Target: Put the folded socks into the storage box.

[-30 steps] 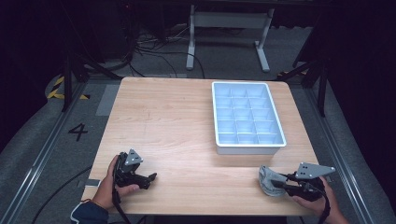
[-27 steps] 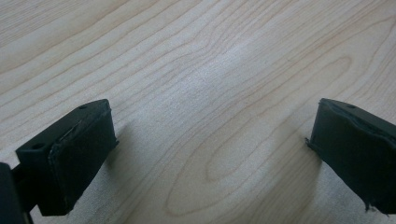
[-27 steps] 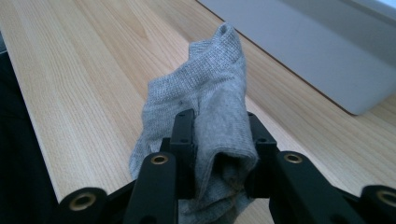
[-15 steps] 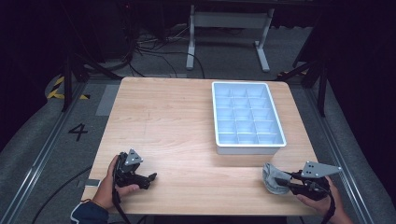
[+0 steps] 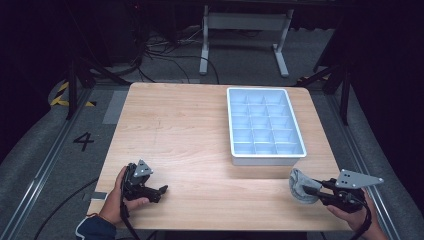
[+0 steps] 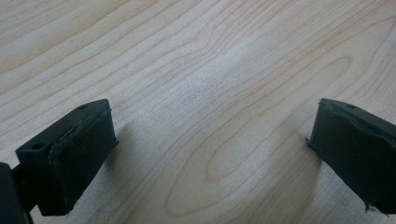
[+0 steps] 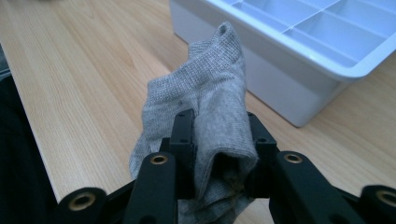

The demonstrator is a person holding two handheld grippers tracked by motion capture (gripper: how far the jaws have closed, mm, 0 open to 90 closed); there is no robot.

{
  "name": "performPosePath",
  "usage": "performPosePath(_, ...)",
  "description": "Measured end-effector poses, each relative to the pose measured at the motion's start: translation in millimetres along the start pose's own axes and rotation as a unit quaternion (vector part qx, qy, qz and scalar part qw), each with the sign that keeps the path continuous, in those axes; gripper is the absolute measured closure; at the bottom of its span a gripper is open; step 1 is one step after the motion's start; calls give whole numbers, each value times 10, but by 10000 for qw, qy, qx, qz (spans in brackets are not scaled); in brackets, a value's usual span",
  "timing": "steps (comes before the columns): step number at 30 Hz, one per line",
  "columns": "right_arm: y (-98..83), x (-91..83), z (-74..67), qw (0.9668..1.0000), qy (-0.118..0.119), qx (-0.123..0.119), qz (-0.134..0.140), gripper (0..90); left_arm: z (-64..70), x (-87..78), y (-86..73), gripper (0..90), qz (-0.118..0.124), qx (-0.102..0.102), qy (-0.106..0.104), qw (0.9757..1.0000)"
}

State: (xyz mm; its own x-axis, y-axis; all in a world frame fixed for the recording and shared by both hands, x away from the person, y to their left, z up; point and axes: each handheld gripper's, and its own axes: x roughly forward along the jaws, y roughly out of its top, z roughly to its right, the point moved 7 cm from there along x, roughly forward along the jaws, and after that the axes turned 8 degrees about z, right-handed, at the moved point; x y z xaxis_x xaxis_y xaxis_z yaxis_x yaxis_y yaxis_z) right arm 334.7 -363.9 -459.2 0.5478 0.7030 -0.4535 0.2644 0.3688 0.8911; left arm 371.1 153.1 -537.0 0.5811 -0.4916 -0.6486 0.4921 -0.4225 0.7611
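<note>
A white tray (image 5: 266, 155) sits at 11 o'clock of the right tongs (image 5: 306, 189), which grip a grey sock (image 5: 300, 184); left tongs (image 5: 161, 192) rest open on the tabletop (image 5: 190, 130).

A light wooden table (image 5: 190, 130) stands on a grey floor (image 5: 45, 145); a pale blue tray (image 5: 265, 159) with many small compartments sits on its right half, toward the far edge; the rest is bare wood.
</note>
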Motion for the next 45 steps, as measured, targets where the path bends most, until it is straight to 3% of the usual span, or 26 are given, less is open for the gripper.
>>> performPosePath(11, 252, -177, 118, 9994, -111, -119, 308, 705, 0, 0, 0, 5, -1, 0, -1, 10000)
performPosePath(16, 339, -196, 157, 9992, -129, -183, 327, 705, 0, 0, 0, 5, -1, -1, -1, 10000)
performPosePath(33, 535, -142, 273, 9988, -194, -375, 236, 704, 0, 0, 0, 5, -1, 2, -1, 10000)
performPosePath(45, 616, -2, 364, 9988, -208, -415, 136, 704, 0, 0, 0, 5, -1, -1, -1, 10000)
